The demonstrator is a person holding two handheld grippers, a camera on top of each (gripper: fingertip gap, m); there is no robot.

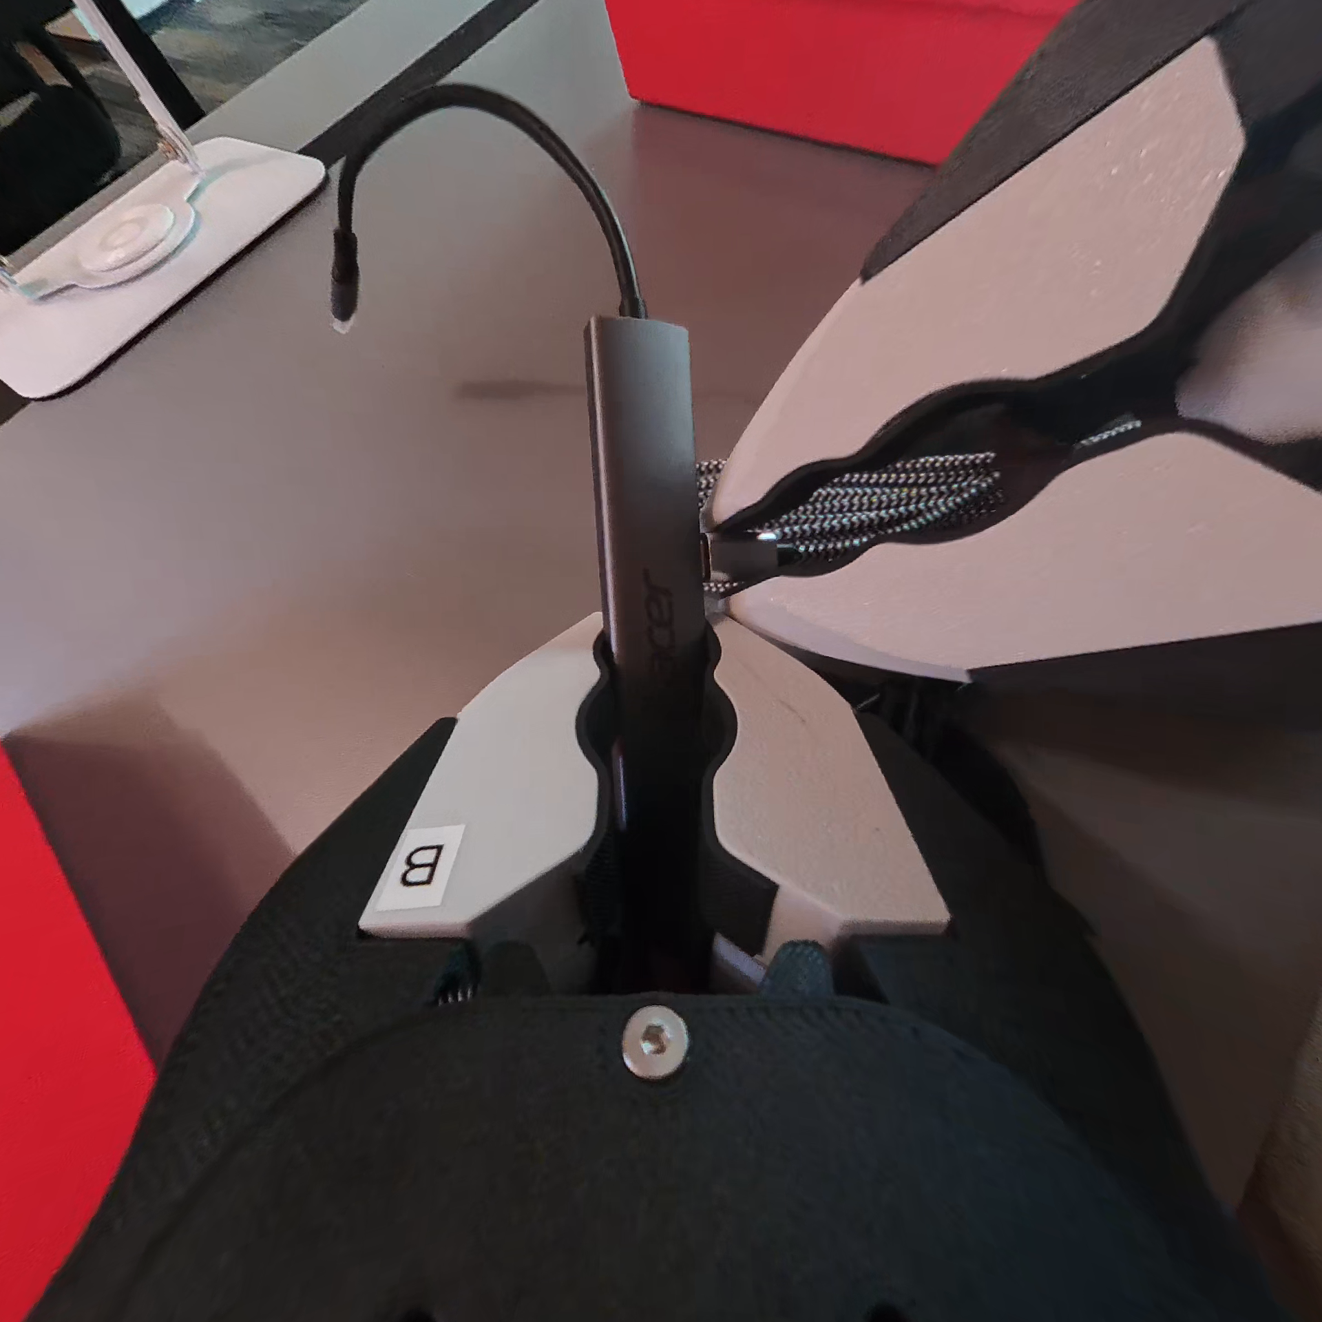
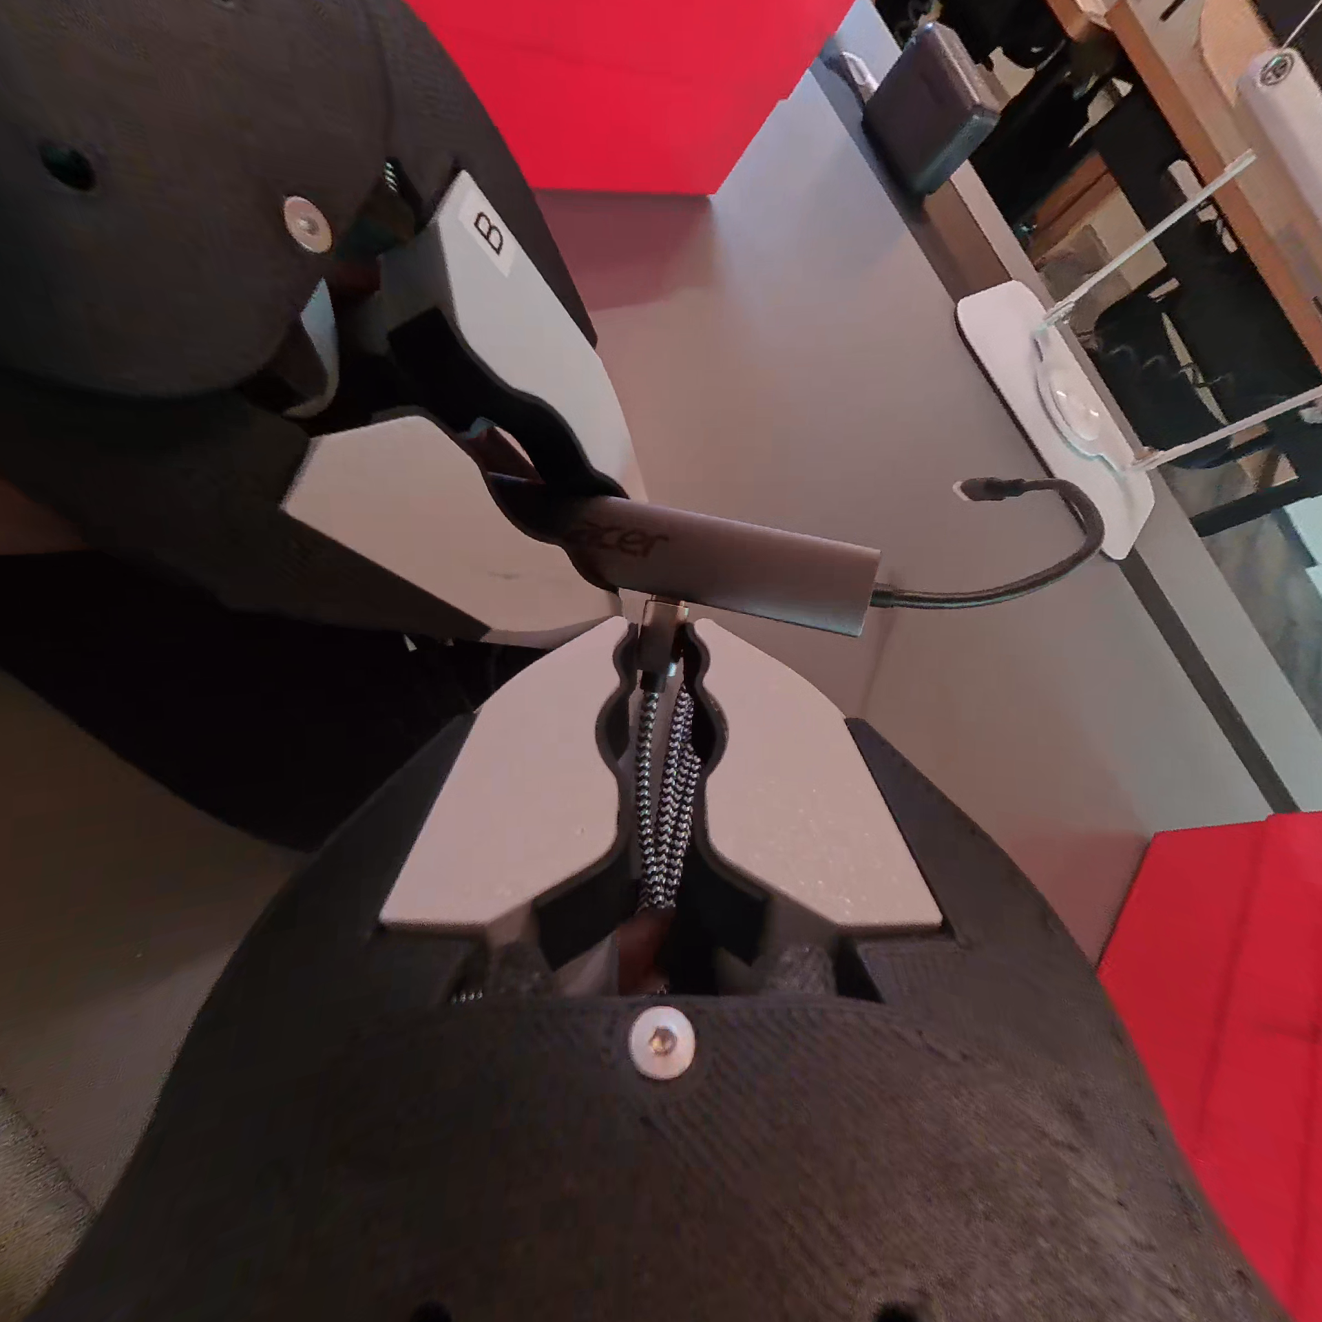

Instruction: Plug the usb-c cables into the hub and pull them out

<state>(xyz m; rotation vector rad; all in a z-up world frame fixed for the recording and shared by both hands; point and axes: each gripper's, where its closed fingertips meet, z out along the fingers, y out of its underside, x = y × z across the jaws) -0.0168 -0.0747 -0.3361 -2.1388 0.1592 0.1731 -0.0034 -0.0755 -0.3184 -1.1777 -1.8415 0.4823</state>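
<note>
My left gripper point(image 1: 654, 637) is shut on a slim grey USB hub point(image 1: 637, 458) and holds it above the grey table point(image 1: 286, 544). The hub's short black lead point(image 1: 501, 121) arcs away, its plug point(image 1: 343, 286) hanging free. My right gripper point(image 2: 654, 629) is shut on the plug point(image 2: 662, 633) of a black-and-white braided USB-C cable point(image 2: 665, 801). It comes in from the right in the left wrist view point(image 1: 722, 565). The cable's plug point(image 1: 744, 554) sits against a port on the hub's side edge; I cannot tell how deep it sits. The hub point(image 2: 751, 561) and left gripper point(image 2: 608, 536) also show in the right wrist view.
A white pad with a clear acrylic stand point(image 1: 143, 236) sits at the table's far left edge; it also shows in the right wrist view point(image 2: 1059, 415). Red blocks point(image 1: 787, 64) stand at the back and at the near left point(image 1: 64, 1001). A dark box point(image 2: 930, 136) lies by the far edge. My two grippers' fingertips are within a few centimetres of each other.
</note>
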